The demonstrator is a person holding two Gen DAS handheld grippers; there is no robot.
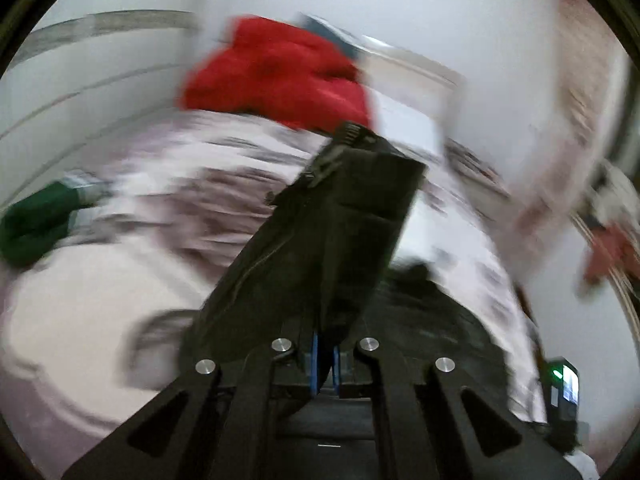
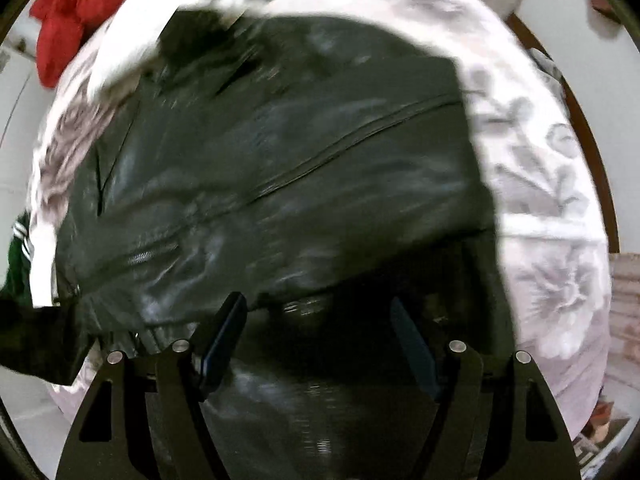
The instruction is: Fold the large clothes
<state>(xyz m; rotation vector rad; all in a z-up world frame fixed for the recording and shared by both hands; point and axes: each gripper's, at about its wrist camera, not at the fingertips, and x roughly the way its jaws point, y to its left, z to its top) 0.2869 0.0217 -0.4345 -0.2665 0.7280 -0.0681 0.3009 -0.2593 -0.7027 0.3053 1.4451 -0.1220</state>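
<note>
A black leather jacket [image 2: 280, 152] with zippers lies spread on a bed with a floral white cover [image 2: 552, 184]. In the left wrist view, my left gripper [image 1: 325, 364] is shut on a part of that black jacket [image 1: 336, 232], which rises lifted and stiff in front of the camera, a ribbed cuff at its top. The picture is blurred by motion. In the right wrist view, my right gripper [image 2: 320, 336] points down over the jacket with its jaws wide apart. Nothing is pinched between its fingers [image 2: 224, 332]; whether they touch the leather I cannot tell.
A red garment [image 1: 280, 72] [image 2: 80, 4] is piled at the far end of the bed. A green garment with white stripes [image 1: 36, 220] [image 2: 16, 256] lies at the left edge. White walls, a wooden bed frame [image 2: 592, 152] and a small device with a green light [image 1: 564, 384] surround the bed.
</note>
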